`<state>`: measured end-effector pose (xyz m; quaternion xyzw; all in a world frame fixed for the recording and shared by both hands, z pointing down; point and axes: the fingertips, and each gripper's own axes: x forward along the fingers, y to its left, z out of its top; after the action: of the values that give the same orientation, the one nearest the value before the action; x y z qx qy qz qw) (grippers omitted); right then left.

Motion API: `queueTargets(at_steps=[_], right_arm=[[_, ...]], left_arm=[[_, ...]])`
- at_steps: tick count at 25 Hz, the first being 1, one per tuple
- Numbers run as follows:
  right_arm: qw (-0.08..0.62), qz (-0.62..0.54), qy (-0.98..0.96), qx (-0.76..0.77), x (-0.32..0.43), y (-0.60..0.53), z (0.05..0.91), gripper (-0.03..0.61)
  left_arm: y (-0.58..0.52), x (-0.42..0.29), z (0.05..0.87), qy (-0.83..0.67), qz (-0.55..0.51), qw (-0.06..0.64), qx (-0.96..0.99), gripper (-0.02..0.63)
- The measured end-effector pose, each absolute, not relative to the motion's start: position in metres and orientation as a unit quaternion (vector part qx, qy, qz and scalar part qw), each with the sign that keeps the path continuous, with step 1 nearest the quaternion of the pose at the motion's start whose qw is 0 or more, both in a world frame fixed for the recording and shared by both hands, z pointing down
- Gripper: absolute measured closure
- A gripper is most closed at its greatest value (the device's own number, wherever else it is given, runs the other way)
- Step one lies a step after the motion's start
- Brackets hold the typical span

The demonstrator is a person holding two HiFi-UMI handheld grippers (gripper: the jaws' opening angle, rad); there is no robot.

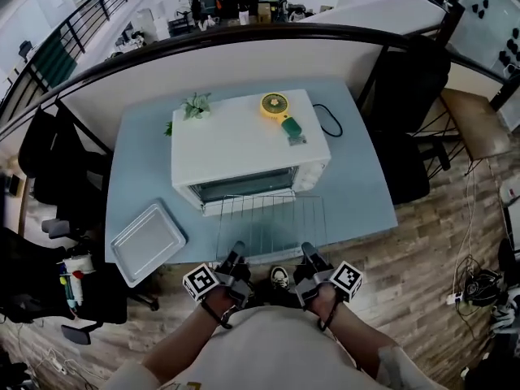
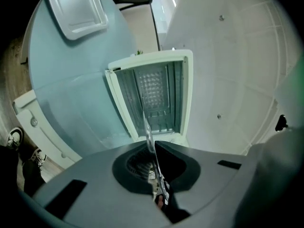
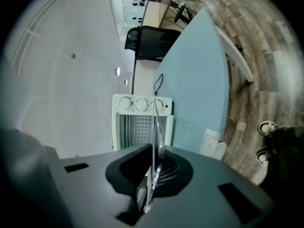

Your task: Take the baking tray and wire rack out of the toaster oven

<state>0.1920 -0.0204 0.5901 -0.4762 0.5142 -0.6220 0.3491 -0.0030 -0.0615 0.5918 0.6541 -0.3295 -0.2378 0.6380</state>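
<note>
The wire rack (image 1: 272, 224) hangs level in front of the white toaster oven (image 1: 248, 140), out past its open door and above the near edge of the blue table (image 1: 357, 185). My left gripper (image 1: 237, 260) is shut on the rack's near left edge, my right gripper (image 1: 309, 258) on its near right edge. In the left gripper view the rack (image 2: 147, 127) shows edge-on between the jaws of that gripper (image 2: 154, 151), with the open oven (image 2: 152, 91) beyond. The right gripper view shows the rack (image 3: 156, 122), my right gripper (image 3: 154, 158) and the oven (image 3: 141, 122) the same way. The baking tray (image 1: 148, 240) lies on the table's left.
A yellow fan (image 1: 278, 106) lies on the oven's top and a small plant (image 1: 195, 106) stands behind it. A black cord (image 1: 329, 120) runs off the oven's right side. Black chairs stand to the right (image 1: 410, 104) and left (image 1: 49, 161) of the table.
</note>
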Motion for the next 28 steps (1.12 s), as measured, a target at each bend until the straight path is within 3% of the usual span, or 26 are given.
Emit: queueTargets(at_steps=[11,28], right_arm=[[0.42,-0.567,0.434,-0.561,0.277,0.041,0.594,0.572],[0.46,-0.492,0.327,-0.663,0.415,0.084,0.617,0.572]], left_arm=[[-0.056,0.1,0.598,-0.229,-0.134,0.667,0.696,0.606],[-0.024,0.242,0.629,-0.173,-0.004,0.696,0.697,0.604]])
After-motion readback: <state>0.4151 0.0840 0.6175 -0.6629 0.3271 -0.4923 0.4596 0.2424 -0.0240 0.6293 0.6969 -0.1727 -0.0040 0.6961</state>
